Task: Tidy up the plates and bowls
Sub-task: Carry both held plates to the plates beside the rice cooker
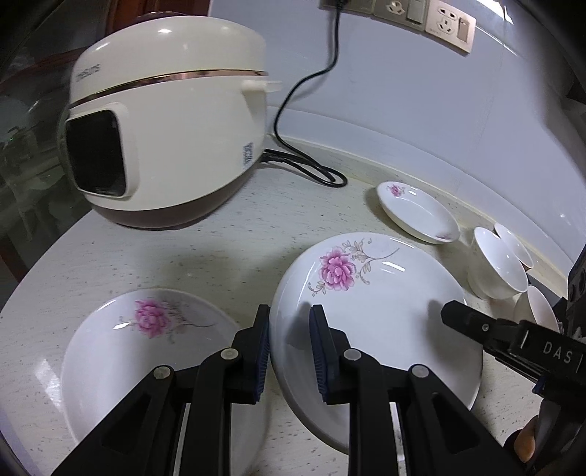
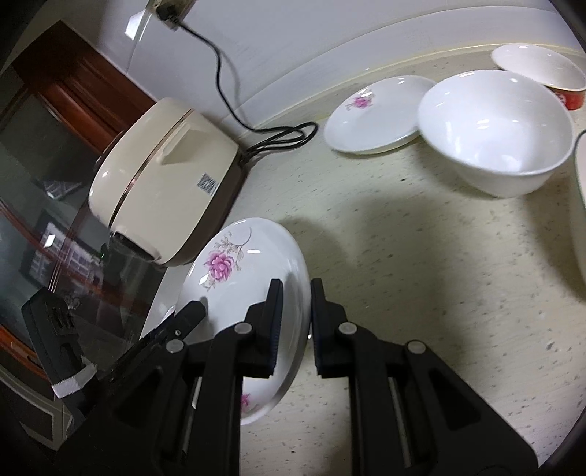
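Both grippers grip one large flowered plate (image 1: 381, 311), lifted and tilted off the speckled counter (image 1: 205, 256) in front of the rice cooker (image 1: 172, 139). The left gripper (image 1: 289, 351) has its jaws drawn nearly together on the plate's rim, one blue pad outside the rim and one on the inner face. The right gripper (image 2: 296, 322) is likewise pinched almost closed on the opposite rim, and its black finger shows "DAS" in white letters in the left wrist view. A second flowered plate (image 1: 154, 351) lies flat on the counter in front of the cooker, just beside the lifted one and partly under the left gripper. Farther from the cooker, near the wall, sits a smaller flowered dish (image 2: 373, 113), and beyond it a white bowl (image 2: 498, 135) and a bowl with a red outside (image 2: 542, 73) bearing white marks too small to read. The cooker is cream over a brown base, with a dark panel on its front, a grey brand word on its lid too blurred to read, and a blue-printed sticker on its side. Its black cord (image 1: 304, 91) runs up to a wall socket (image 1: 421, 14).
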A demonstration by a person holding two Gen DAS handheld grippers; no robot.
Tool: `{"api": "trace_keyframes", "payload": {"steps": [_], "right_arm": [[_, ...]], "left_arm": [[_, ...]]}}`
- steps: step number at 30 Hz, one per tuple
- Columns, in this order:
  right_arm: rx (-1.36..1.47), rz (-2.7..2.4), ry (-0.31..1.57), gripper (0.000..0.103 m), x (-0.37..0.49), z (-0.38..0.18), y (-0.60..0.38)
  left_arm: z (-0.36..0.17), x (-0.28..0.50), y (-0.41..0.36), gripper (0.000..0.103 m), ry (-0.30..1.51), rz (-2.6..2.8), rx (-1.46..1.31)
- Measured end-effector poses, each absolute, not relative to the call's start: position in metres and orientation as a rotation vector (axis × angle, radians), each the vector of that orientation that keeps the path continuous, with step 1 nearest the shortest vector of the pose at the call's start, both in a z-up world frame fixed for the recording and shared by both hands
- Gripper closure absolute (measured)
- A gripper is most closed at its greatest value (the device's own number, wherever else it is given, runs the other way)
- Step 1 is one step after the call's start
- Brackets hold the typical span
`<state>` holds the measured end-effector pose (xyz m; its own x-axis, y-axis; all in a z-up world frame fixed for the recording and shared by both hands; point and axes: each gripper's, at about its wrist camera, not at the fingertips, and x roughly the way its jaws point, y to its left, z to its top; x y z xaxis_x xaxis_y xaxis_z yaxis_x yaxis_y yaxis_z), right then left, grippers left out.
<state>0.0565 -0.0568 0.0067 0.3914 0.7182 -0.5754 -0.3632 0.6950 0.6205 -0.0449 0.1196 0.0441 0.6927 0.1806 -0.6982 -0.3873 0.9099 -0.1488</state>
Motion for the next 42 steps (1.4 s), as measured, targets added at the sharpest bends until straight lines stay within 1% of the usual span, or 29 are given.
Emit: {"api": "trace_keyframes", "payload": {"steps": [7, 20, 30, 42], "right_arm": [[0.439, 0.775, 0.958, 0.085, 0.051, 0.005, -0.046], [0.460, 0.874, 0.972, 0.084, 0.032, 0.001, -0.020], [0.488, 0.905, 0.946, 0.083, 0.018, 0.003, -0.005], [0.425, 0.974, 0.974, 0.082, 0.005, -0.004, 0.030]], "left_arm": [[0.050, -0.059, 0.128, 0.081, 0.720, 0.351, -0.313], [0.045, -0.084, 0.156, 0.081, 0.706, 0.410, -0.360], [0.039, -0.094, 0.173, 0.081, 0.705, 0.435, -0.384], [0.038, -0.116, 0.200, 0.080, 0.710, 0.474, -0.406]]}}
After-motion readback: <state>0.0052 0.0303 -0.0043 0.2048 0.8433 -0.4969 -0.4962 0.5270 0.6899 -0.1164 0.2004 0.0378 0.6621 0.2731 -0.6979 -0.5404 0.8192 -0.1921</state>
